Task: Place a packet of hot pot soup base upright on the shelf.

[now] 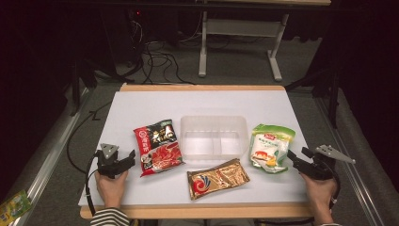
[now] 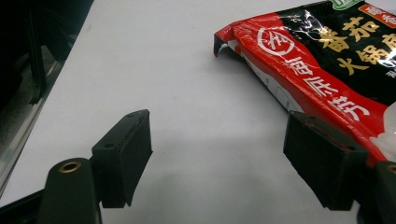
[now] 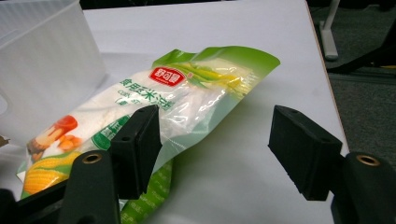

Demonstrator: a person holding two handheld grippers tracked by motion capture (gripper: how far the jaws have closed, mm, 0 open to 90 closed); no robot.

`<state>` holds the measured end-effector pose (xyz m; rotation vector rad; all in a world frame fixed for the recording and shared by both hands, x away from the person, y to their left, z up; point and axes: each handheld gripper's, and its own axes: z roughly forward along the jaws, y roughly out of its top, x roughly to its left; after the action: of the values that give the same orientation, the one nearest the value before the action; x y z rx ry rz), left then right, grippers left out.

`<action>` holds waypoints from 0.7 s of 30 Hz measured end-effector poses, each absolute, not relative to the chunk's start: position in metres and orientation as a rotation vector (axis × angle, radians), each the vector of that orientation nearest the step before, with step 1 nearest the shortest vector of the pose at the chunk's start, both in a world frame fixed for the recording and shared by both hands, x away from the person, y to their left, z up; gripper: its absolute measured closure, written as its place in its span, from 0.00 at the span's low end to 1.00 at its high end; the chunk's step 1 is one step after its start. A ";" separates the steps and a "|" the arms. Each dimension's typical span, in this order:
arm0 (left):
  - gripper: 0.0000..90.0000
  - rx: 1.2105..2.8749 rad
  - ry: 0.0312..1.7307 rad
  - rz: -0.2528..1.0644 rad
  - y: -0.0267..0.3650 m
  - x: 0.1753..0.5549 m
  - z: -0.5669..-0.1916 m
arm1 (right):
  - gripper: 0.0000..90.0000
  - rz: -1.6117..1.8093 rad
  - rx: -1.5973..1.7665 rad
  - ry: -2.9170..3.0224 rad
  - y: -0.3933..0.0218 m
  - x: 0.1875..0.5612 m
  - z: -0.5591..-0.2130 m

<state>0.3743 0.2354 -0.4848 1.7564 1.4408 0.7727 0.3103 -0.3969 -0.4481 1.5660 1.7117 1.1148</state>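
Left gripper (image 1: 131, 157): black, held low over the table's left side; jaws stand wide apart with nothing between them, bare table under the gap. In the left gripper view (image 2: 217, 156) its right-hand pad sits just in front of the red pouch's edge.
Red and black pouch (image 1: 157, 147): flat, glossy crinkled plastic, roughly rectangular, lying just right of the left gripper; large Chinese characters in yellow and white, a round white logo on the red band (image 2: 327, 60); I cannot read the words.
Clear container (image 1: 214, 136): translucent plastic, rectangular with rounded corners, two compartments, in the table's middle between the two pouches.
Gold packet (image 1: 218, 178): shiny foil, flat, lying tilted near the front edge, in front of the container; a red-and-blue swirl mark at its left end.
Green and white pouch (image 1: 271, 147): soft plastic, partly see-through, showing corn cobs; just right of the container (image 3: 42, 70). A red oval label with white characters, "CORN" partly legible below (image 3: 187, 88).
Right gripper (image 1: 292, 156): black, jaws wide, holding nothing; its left pad overlaps the green pouch's lower edge in its own view (image 3: 212, 144).
Table (image 1: 141, 103): smooth white top, wooden edge.
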 end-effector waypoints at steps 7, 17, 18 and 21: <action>0.27 1.756 1.440 0.772 0.235 0.374 -0.485 | 0.36 1.115 1.579 1.734 -0.396 0.320 -0.441; 0.27 1.757 1.439 0.775 0.235 0.374 -0.485 | 0.35 1.115 1.654 1.785 -0.399 0.343 -0.435; 0.27 1.757 1.439 0.775 0.235 0.374 -0.485 | 0.34 1.113 1.673 1.789 -0.399 0.346 -0.434; 0.27 1.756 1.439 0.774 0.235 0.374 -0.485 | 0.33 1.101 1.697 1.810 -0.400 0.354 -0.434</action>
<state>0.3740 0.2353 -0.4847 1.7565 1.4391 0.7740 0.3539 -0.3995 -0.4343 1.6975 1.8101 1.1010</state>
